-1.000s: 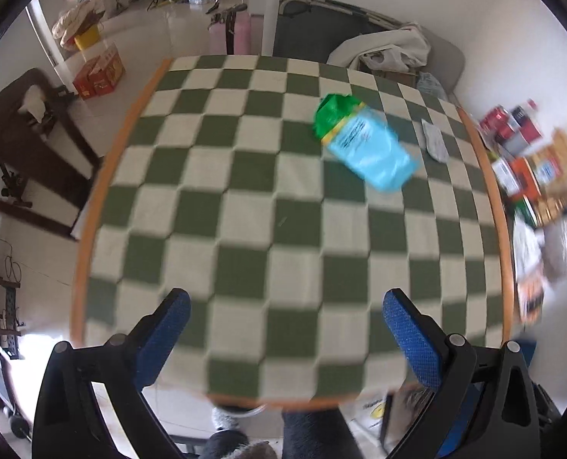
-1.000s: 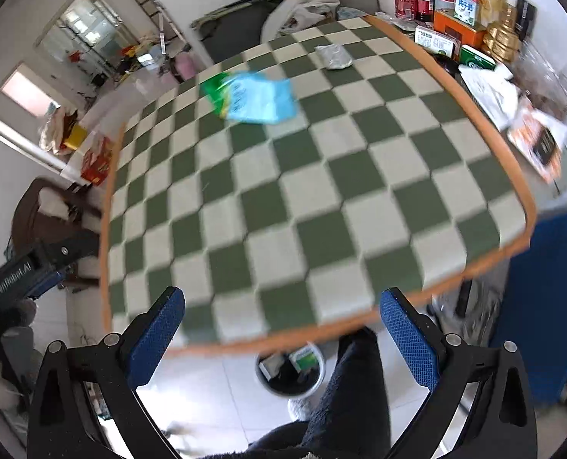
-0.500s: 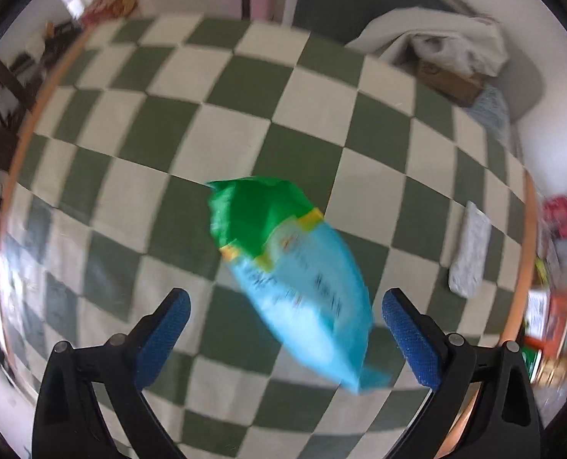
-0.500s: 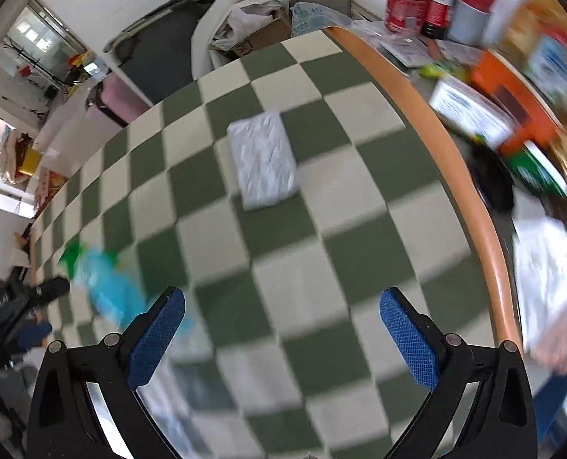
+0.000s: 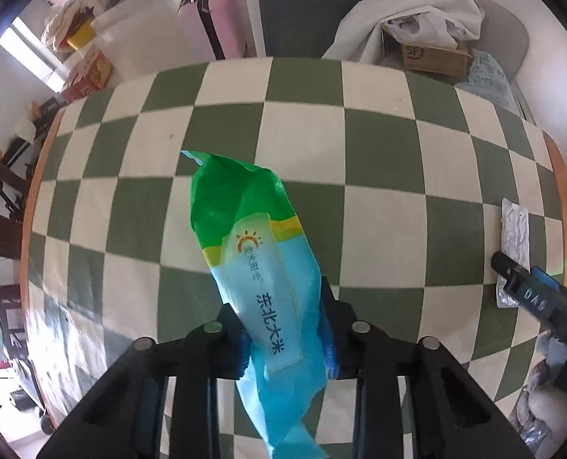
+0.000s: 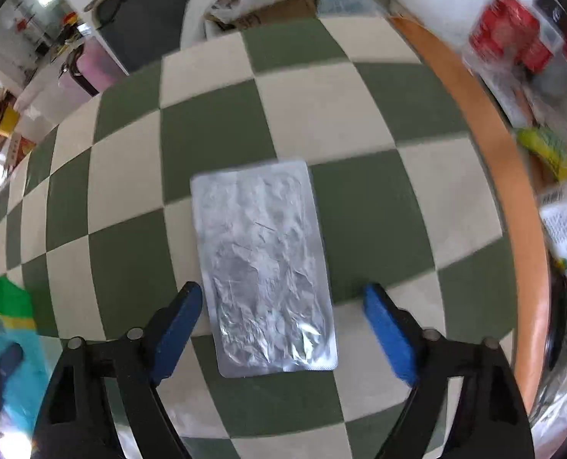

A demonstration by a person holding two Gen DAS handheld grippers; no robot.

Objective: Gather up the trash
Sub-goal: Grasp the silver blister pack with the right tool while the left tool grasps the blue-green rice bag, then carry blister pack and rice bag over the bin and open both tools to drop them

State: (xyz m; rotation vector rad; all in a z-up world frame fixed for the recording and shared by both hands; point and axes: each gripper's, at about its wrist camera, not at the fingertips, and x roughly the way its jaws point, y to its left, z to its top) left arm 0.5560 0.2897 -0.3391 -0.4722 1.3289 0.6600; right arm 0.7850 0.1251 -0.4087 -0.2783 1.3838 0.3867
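Observation:
My left gripper (image 5: pixel 285 338) is shut on a blue and green plastic bag (image 5: pixel 256 264), which sticks out forward over the green and white checked table (image 5: pixel 379 206). The bag also shows at the left edge of the right wrist view (image 6: pixel 4 325). My right gripper (image 6: pixel 281 329) is open, its blue fingers on either side of the near end of a flat silver foil packet (image 6: pixel 262 264) lying on the table. The packet (image 5: pixel 515 237) and the right gripper (image 5: pixel 536 298) also show at the right in the left wrist view.
An orange rim (image 6: pixel 494 160) runs along the table's right edge. Beyond it lie cans, boxes and packets (image 6: pixel 524 49). Past the far edge are a grey sofa with white cloth and a cardboard box (image 5: pixel 429 49) and a pink suitcase (image 5: pixel 222 19).
My left gripper has moved in and closed on the blue and green bag. My right gripper has moved forward to the silver packet, which now lies between its open fingers.

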